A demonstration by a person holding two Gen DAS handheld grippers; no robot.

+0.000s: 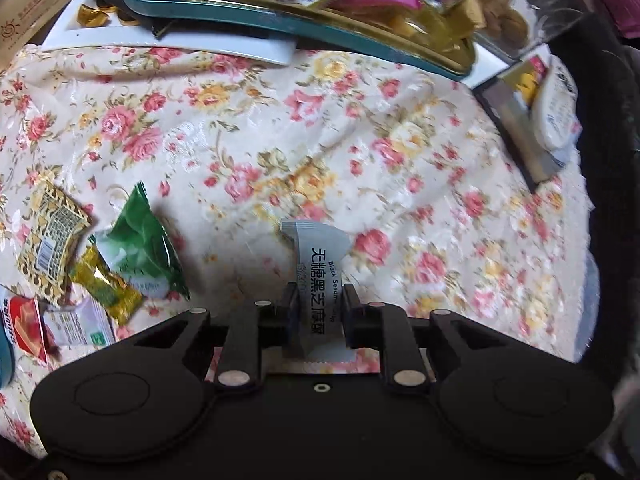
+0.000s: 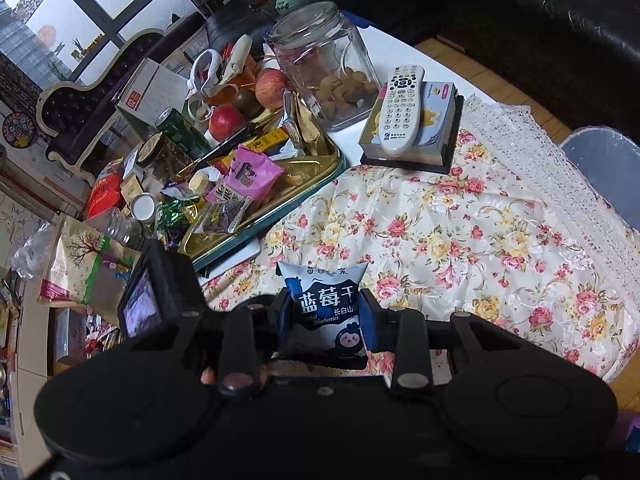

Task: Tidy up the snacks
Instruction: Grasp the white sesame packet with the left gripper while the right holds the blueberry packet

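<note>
Showing 2 grasps above the floral tablecloth: left gripper clamped a thin, crushable black sesame crisp sachet mid-body; right gripper pinched a light, puffy dried blueberry packet sidewise.

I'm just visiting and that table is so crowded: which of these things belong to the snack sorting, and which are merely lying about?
Part of the job:
- grey sesame packet, in left gripper
- blueberry packet, in right gripper
- gold tray
- green packet

Lying about:
- remote control
- apples
- scissors
</note>
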